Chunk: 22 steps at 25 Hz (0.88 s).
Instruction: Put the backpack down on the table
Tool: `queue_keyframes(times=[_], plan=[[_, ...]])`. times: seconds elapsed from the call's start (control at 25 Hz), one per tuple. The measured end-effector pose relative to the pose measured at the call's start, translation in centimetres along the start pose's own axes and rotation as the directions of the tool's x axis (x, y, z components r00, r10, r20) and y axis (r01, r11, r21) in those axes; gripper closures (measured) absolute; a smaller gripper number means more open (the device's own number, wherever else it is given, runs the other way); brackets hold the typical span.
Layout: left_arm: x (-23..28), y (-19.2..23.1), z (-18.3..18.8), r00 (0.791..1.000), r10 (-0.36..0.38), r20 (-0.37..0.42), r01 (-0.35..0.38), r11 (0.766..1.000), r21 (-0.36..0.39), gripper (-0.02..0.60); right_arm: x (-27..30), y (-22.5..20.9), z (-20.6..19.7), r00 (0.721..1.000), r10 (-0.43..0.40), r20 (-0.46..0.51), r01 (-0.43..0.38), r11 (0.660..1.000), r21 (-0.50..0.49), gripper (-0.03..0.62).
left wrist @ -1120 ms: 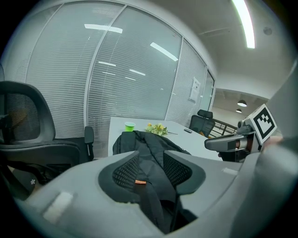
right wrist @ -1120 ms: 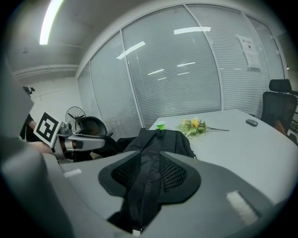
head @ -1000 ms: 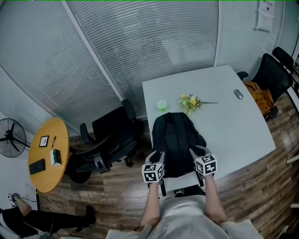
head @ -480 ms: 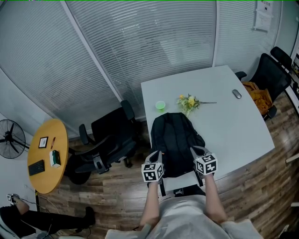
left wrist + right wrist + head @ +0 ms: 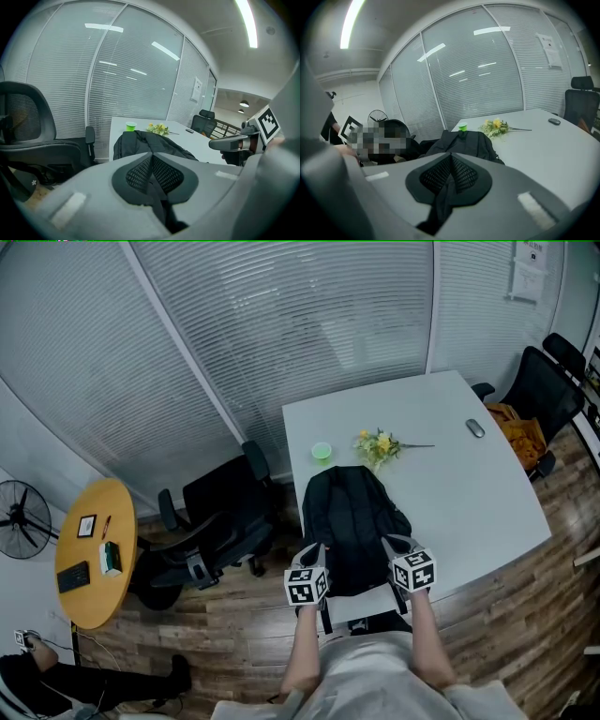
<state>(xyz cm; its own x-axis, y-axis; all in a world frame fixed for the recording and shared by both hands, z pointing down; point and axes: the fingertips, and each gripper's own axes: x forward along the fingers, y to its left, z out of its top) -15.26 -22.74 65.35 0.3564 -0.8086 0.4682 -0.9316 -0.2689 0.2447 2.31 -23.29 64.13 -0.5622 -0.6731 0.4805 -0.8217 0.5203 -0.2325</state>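
Note:
A black backpack [image 5: 352, 521] lies flat on the white table [image 5: 469, 493], its lower end at the near edge in front of me. My left gripper [image 5: 317, 554] is at its lower left corner and my right gripper [image 5: 390, 544] at its lower right corner. In the left gripper view the jaws [image 5: 151, 157] are shut with a black backpack strap [image 5: 161, 215] pinched between the mesh pads, the backpack [image 5: 145, 143] just beyond. The right gripper [image 5: 450, 159] is likewise shut on a black strap [image 5: 438, 206], with the backpack [image 5: 464, 143] ahead of it.
Beyond the backpack sit a green cup [image 5: 322, 451], a bunch of yellow flowers [image 5: 380, 443] and a small grey object [image 5: 476, 428]. Black office chairs [image 5: 220, 521] stand left of the table, another chair [image 5: 539, 390] at the right. A round yellow table [image 5: 94, 549] and a fan [image 5: 19, 517] are far left.
The head view has shifted very slightly. The backpack and both grippers stay where they were.

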Motion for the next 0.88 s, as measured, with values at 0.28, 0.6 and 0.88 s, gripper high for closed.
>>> queue_keyframes(times=[0.28, 0.6, 0.88], plan=[[0.37, -0.02, 0.25, 1.0, -0.002, -0.001, 0.002, 1.0, -0.001, 0.581, -0.01, -0.21, 0.01, 1.0, 0.001, 0.0, -0.001, 1.0, 0.006, 0.595], [0.78, -0.04, 0.56, 1.0, -0.006, -0.004, 0.006, 1.0, -0.002, 0.581, -0.04, -0.44, 0.22, 1.0, -0.001, -0.003, 0.001, 1.0, 0.002, 0.595], [0.65, 0.07, 0.43, 1.0, -0.007, -0.009, 0.007, 1.0, -0.002, 0.581, 0.05, -0.2, 0.11, 1.0, 0.0, -0.003, 0.0, 1.0, 0.006, 0.595]])
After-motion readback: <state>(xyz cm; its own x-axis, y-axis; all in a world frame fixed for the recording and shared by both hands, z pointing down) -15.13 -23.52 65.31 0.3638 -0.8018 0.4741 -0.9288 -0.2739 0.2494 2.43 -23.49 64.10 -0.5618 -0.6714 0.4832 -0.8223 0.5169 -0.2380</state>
